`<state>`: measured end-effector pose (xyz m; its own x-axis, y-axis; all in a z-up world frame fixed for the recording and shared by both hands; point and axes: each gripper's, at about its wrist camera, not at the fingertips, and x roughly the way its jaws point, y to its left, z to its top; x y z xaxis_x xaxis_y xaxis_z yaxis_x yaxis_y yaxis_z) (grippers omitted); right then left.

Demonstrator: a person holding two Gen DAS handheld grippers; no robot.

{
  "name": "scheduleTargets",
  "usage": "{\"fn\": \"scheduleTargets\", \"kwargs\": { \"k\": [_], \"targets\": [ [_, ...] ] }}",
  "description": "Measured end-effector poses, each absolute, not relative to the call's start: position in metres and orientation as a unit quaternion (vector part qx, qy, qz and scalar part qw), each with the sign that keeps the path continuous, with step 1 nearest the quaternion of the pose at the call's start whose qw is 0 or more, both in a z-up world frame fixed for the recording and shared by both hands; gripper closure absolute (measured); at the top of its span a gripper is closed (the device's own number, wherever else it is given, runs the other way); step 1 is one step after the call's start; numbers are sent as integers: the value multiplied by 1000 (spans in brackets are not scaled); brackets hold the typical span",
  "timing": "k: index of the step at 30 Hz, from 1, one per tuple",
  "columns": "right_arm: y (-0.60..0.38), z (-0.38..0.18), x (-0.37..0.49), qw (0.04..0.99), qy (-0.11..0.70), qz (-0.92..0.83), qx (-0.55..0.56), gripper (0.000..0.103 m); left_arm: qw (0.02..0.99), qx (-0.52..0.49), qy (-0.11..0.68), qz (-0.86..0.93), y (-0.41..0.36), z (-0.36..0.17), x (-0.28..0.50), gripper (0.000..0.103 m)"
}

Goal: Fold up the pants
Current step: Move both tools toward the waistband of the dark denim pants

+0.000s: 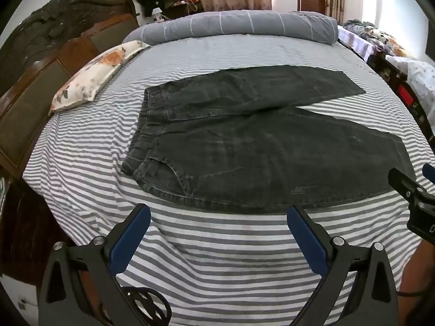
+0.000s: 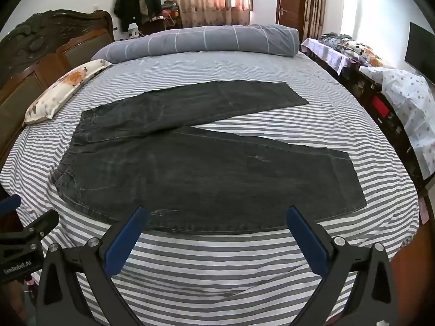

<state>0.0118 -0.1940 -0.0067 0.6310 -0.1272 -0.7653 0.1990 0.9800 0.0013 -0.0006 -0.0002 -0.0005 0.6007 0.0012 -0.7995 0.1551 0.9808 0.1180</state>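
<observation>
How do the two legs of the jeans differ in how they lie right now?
The near leg lies closest to both grippers, angled toward the bed's foot corner; the far leg points toward the rolled duvet. The far leg's thigh overlaps the near leg's. Both lie flat, splayed in a V.

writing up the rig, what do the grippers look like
Both the left gripper and right gripper have black angular frames, silver bolts and blue pads. The right wrist view shows white "GenRobot.AI" lettering on the left one's body, and the left wrist view a black cable.
</observation>
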Motion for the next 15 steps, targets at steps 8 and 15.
{"fn": "scheduleTargets", "kwargs": {
  "k": [8, 15],
  "targets": [
    [-194, -7, 11, 902, 421, -87, 43, 0, 881, 80, 464, -50, -6, -2, 1, 3],
    [-199, -7, 9, 901, 422, -89, 48, 1, 880, 81, 465, -54, 3, -8, 5, 3]
  ]
}}
